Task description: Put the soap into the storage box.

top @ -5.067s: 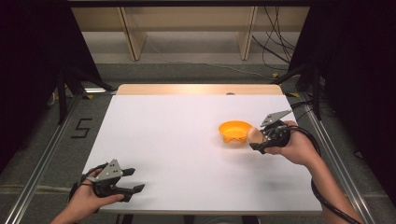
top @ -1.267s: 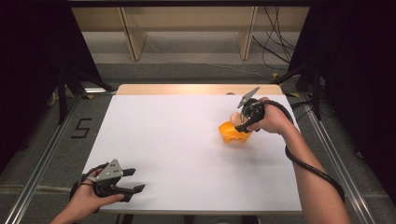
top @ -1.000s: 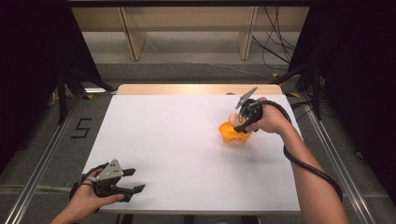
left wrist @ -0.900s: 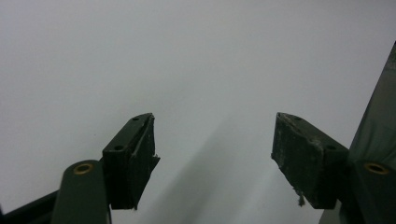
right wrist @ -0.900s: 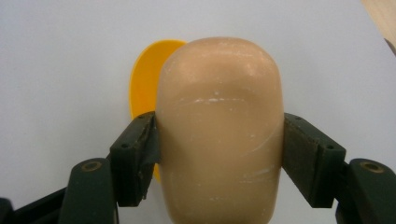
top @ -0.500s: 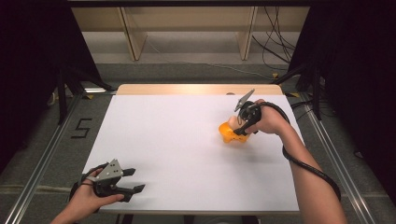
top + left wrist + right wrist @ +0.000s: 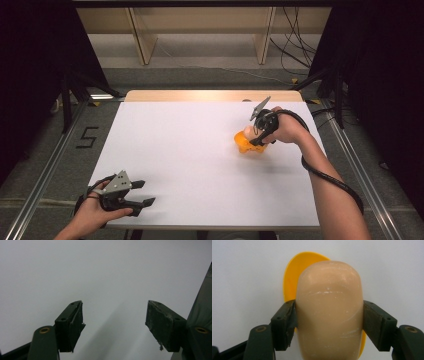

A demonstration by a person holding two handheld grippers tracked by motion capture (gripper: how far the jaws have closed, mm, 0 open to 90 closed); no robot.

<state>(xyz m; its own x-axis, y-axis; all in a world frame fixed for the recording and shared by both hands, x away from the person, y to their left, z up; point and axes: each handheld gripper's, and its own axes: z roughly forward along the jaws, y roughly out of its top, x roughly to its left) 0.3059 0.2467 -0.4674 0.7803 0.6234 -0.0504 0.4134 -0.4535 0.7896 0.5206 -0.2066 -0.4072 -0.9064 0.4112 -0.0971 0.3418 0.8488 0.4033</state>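
Beige rounded block [image 7: 329, 310] between the right tongs [image 7: 329, 323] — pads touching both sides.

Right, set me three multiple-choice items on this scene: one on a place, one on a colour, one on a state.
1. Where on the white table is the bowl?
A. far right part
B. near left corner
C. middle of the near edge

2. What colour is that bowl?
A. blue
B. orange
C. green

3. How is the right claw?
A. open over bare table
B. lying on the floor
C. shut on the beige rounded object

Key:
1 A, the high view shows it at the far right.
2 B, its orange rim shows behind the beige object.
3 C, both pads press on its sides.
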